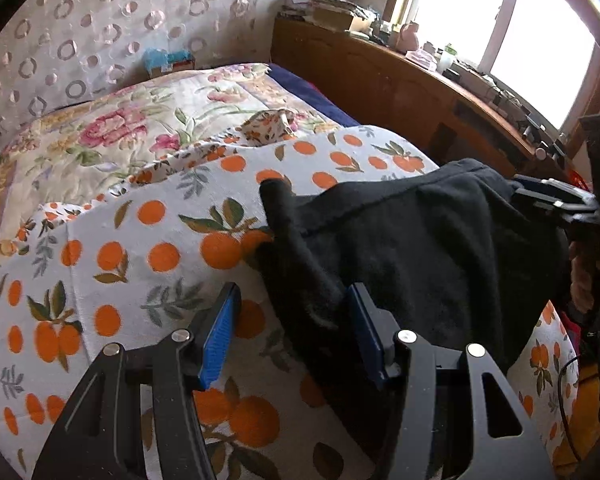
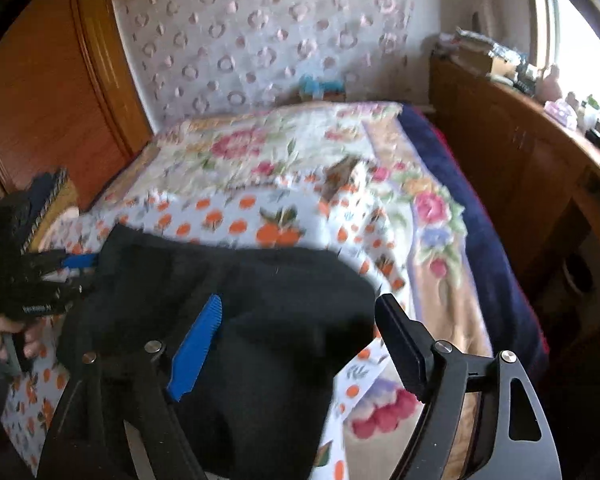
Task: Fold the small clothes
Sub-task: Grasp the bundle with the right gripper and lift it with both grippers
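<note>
Your black garment (image 1: 420, 248) lies bunched on the orange-print sheet (image 1: 148, 240) near the bed's front edge. Your left tongs (image 1: 292, 332) stand spread, one pad just beside the cloth's left flap, pinching nothing. Your right tongs (image 2: 300, 344) gape wide over the cloth's right side, probably free to take a fresh hold for the next fold.

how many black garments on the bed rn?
1: a crumpled black fleece garment lying on the orange-print white sheet at the bed's near edge, between the two grippers. Its folds may hide a second piece.
</note>
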### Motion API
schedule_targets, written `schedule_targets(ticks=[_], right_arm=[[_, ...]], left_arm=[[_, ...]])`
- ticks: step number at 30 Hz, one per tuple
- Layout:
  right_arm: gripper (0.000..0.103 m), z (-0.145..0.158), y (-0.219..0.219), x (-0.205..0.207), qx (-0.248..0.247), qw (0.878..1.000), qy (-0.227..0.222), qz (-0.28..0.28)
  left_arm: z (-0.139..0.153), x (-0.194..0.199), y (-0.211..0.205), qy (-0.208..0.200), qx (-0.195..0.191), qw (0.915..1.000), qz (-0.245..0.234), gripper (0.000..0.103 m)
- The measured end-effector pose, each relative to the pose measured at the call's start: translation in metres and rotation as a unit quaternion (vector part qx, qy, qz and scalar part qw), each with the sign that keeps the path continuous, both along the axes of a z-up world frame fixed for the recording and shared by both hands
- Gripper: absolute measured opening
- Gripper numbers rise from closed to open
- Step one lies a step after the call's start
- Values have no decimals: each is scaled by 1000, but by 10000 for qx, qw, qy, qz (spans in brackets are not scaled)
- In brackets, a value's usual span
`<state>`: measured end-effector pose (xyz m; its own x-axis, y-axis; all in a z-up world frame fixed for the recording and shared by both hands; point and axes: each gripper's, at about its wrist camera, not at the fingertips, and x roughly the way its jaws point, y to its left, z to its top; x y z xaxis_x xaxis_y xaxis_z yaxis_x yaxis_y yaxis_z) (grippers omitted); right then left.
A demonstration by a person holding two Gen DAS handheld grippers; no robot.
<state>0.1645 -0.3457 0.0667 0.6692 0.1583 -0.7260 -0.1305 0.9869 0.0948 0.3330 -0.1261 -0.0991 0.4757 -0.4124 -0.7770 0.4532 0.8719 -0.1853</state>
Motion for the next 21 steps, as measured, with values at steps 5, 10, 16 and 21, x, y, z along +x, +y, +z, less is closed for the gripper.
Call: schedule_targets(ticks=[5, 10, 16, 21], right_arm=[[81, -11, -14, 21, 585, 9980, 245, -15], [80, -14, -11, 25, 616, 9976, 289, 103], [80, -17, -5, 23, 536, 9976, 369, 214], [40, -13, 6, 13, 319, 9982, 243, 449]], left_arm=[[1, 4, -1, 99, -121, 9999, -9, 57], [0, 8, -1, 246, -389, 9989, 19, 47], [1, 10, -5, 280, -420, 9987, 23, 25], [9, 6, -4, 195, -538, 9983, 77, 14]])
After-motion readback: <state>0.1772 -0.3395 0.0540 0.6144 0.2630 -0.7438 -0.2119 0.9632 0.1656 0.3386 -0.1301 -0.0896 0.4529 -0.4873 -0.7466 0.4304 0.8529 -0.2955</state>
